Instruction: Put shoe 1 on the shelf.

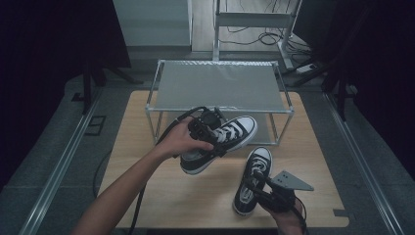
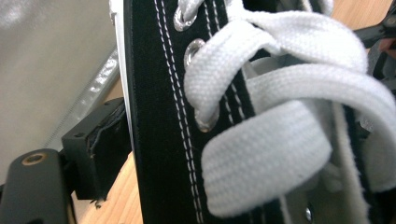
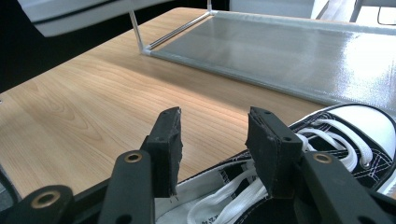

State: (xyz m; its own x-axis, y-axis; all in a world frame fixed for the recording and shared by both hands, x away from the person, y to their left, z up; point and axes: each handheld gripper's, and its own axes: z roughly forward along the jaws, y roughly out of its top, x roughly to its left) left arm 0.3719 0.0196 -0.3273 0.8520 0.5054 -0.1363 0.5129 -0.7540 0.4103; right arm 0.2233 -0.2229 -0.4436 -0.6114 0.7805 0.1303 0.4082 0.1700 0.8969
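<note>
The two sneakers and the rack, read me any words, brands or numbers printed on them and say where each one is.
No text can be read.
Sneaker on the table: small dark print on the white lining inside its opening, seen in the right gripper view, too small and blurred to read.
Lifted sneaker in the left gripper: no print seen.
Rack: no label seen.

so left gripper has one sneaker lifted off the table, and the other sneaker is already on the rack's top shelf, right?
Not quite. The left gripper does hold one sneaker off the table, but the other sneaker lies on the table by the right gripper, not on the rack. The high view shows it.
</note>
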